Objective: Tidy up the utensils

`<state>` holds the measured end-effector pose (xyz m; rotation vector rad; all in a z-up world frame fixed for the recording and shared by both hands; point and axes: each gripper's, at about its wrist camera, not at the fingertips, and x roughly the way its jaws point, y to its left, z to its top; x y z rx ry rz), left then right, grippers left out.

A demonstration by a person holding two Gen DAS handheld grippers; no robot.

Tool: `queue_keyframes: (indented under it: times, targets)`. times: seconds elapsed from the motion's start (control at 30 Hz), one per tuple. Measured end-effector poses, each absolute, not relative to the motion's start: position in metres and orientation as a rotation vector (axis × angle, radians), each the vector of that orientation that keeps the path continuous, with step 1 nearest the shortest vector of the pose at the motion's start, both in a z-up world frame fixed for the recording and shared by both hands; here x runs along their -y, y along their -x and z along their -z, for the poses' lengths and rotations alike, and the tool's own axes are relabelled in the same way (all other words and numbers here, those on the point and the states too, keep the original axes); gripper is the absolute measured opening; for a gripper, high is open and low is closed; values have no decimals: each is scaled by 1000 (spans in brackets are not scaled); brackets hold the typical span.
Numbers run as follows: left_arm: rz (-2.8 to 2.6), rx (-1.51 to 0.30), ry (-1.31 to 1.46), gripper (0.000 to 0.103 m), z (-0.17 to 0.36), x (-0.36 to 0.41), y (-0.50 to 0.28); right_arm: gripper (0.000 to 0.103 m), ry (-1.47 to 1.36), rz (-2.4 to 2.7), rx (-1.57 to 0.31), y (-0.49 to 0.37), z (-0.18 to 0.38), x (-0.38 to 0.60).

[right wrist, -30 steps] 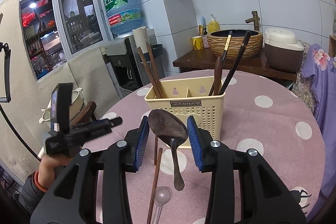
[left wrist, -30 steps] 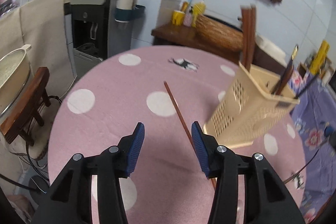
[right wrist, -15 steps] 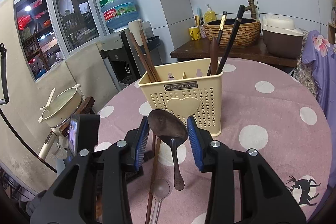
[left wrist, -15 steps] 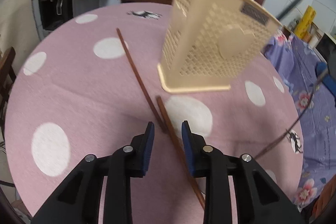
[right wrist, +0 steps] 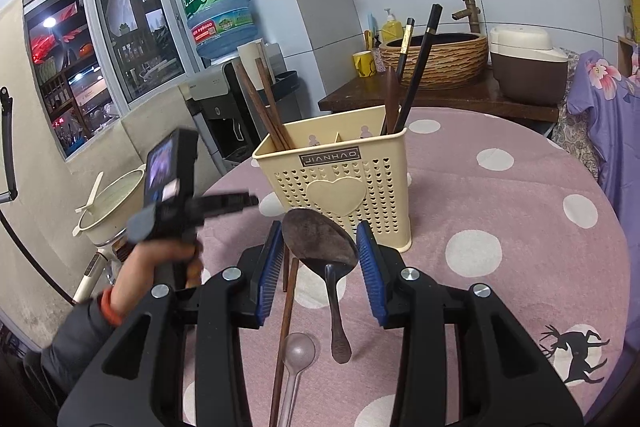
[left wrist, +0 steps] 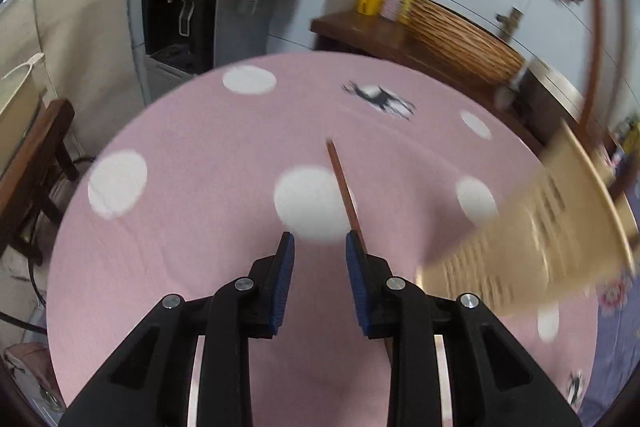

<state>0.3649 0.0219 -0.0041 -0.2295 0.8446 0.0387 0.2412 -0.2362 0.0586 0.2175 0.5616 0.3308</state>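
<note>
Now the left gripper (left wrist: 316, 247) has narrowed and swung away from the caddy (left wrist: 532, 247).
Its jaws have just been closing, yet nothing sits between the pads; one chopstick (left wrist: 343, 185) lies on the pink cloth (left wrist: 180, 227) just beside the right pad, where half a second ago two sticks crossed ahead. The caddy, then looming centre, blurs at the cloth's right edge. The right gripper (right wrist: 320, 251), unchanged, pinches the dark spoon (right wrist: 318, 241) before the caddy mid-table.
</note>
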Motion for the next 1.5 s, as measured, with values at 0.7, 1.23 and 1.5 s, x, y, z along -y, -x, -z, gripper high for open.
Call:
queue_keyframes:
  times: [0.7, 1.23, 1.5]
  targets:
    - [-128, -880, 42, 10, 46, 9, -450, 38, -223, -314, -581, -258, -49, 238]
    - [90, -620, 255, 8, -50, -27, -323, 38, -241, -338, -543, -247, -66, 235]
    - [189, -449, 250, 8, -104, -31, -245, 38, -231, -359, -518, -232, -81, 225]
